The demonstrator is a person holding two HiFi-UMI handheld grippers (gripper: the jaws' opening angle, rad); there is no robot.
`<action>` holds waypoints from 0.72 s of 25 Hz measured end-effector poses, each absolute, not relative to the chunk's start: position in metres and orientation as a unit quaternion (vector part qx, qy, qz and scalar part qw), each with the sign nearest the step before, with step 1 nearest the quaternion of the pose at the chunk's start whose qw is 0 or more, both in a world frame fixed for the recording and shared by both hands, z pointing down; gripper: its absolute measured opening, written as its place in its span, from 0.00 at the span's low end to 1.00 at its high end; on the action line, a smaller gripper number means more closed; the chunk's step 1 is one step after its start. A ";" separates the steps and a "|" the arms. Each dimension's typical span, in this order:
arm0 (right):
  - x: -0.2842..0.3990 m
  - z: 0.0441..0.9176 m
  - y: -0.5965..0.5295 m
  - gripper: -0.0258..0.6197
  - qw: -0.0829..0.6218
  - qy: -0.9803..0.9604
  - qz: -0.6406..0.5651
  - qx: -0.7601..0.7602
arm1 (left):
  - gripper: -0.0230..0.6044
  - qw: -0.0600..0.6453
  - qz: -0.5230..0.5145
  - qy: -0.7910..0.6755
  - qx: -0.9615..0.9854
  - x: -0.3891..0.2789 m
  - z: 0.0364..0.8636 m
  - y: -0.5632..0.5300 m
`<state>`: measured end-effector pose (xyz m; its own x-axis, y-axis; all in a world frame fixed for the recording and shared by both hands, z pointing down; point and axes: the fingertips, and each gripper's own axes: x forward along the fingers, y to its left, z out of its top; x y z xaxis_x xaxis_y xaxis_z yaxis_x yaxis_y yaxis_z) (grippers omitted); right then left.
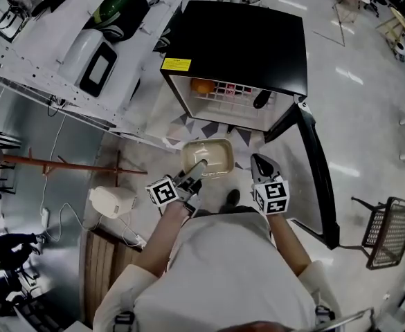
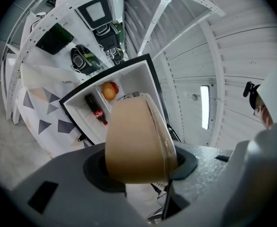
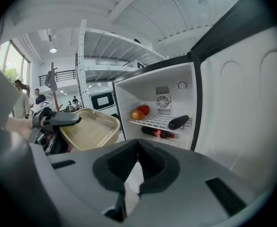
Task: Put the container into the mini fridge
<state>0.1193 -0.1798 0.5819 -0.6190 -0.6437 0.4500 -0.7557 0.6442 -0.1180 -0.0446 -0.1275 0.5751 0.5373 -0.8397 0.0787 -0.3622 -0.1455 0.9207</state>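
So my left gripper [image 1: 199, 166] had its jaws clamped on the rim of the tan container [image 1: 214, 155], holding it up in the air right in front of the mini fridge [image 1: 247, 37], whose door [image 1: 314, 159] hung wide open, so the tub wasn't inside yet. My right gripper [image 1: 263, 163] sat just beside it with the jaws pressed together and nothing in them. Inside the fridge I could see an orange [image 3: 137, 114] and a red apple [image 3: 144, 109] on the wire shelf [image 3: 163, 122], plus a cola bottle [image 3: 158, 133] lying underneath.
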 end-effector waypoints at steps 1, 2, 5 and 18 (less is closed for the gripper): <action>0.120 0.583 -0.181 0.05 0.188 -0.887 0.149 0.394 | 0.36 0.507 -0.237 -0.421 0.714 -0.043 0.578 -0.129; 0.120 0.584 -0.182 0.05 0.188 -0.887 0.149 0.394 | 0.36 0.510 -0.238 -0.423 0.711 -0.041 0.580 -0.130; 0.119 0.586 -0.183 0.05 0.187 -0.887 0.149 0.394 | 0.36 0.502 -0.235 -0.417 0.721 -0.035 0.581 -0.136; 0.128 0.588 -0.201 0.05 0.194 -0.857 0.160 0.450 | 0.36 0.519 -0.201 -0.381 0.738 -0.035 0.607 -0.178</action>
<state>0.1282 -0.2009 0.5884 -0.5202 -0.7087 0.4765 -0.8328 0.5445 -0.0994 -0.0352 -0.1782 0.6073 0.6298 -0.7704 0.0989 -0.3536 -0.1710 0.9196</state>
